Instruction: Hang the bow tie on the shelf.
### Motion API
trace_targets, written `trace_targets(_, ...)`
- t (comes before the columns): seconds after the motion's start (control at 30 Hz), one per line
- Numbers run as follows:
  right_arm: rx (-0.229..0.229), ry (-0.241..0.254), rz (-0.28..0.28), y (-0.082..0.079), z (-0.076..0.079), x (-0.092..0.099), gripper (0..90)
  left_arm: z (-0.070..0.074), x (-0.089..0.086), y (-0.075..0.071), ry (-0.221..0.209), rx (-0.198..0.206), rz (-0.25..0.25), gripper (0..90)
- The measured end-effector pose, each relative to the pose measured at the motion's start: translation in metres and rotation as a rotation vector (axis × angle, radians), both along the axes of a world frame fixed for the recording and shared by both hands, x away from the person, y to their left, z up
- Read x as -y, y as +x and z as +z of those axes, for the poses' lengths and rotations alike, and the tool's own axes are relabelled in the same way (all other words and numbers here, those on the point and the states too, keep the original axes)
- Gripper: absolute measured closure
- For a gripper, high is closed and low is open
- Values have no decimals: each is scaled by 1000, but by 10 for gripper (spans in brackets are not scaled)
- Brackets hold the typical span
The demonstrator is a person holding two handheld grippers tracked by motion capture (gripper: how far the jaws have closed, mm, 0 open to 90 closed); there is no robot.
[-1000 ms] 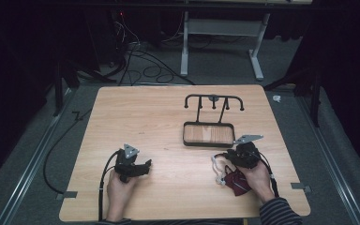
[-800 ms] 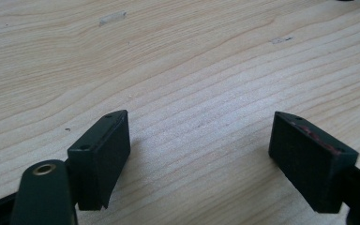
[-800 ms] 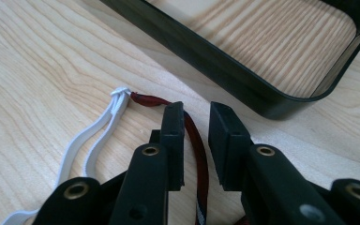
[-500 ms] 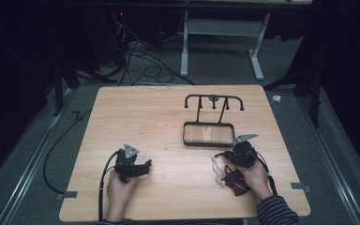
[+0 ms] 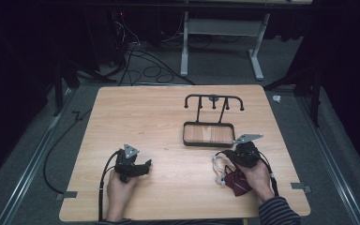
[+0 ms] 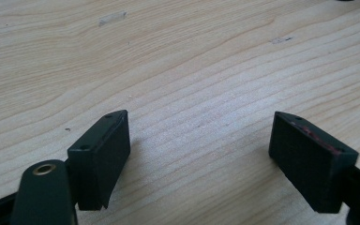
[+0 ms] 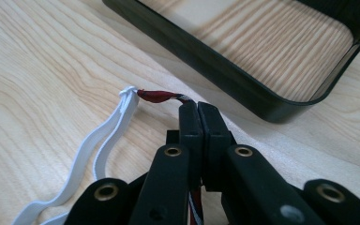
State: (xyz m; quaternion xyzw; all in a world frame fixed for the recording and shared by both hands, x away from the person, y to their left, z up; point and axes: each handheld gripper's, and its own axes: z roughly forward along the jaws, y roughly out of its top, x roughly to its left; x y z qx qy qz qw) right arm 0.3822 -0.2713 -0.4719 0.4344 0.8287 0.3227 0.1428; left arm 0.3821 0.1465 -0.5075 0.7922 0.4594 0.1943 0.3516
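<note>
The mask (image 5: 236,182), dark red cloth with white elastic loops (image 7: 104,140), lies near the counter's (image 5: 159,122) front right corner, partly under the right hand (image 5: 258,176). In the right gripper view the right gripper (image 7: 198,110) has its jaws closed flat on the mask's edge, with a twist of red cloth protruding toward the knot where a loop is tied on. The jaws have just been closing, with the cloth between them.

Handling, as judged: the mask is light, soft and limp. It will sag and fold when lifted, and the loops will trail and stretch. Cloth offers good friction, so slip is unlikely; breakage is no concern. The best hold is the hemmed edge near the loop knot, where the cloth is thickest.

The black tray (image 5: 208,134), with a hook rack (image 5: 213,99) rising behind it, stands just beyond the right gripper.

The left gripper (image 6: 199,150) rests well apart, at the front left of the counter, jaws wide open over bare wood.
</note>
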Motion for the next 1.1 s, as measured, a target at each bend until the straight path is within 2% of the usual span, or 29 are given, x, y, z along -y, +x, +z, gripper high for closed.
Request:
trace_targets(0.33, 52, 10, 12, -11, 17, 2, 900, 0, 0, 0, 0, 0, 0, 212)
trace_targets(0.7, 153, 8, 20, -24, 53, 7, 900, 0, 0, 0, 0, 0, 0, 212)
trace_targets(1.1, 236, -11, 47, -28, 82, 2, 900, 0, 0, 0, -1, 0, 0, 212)
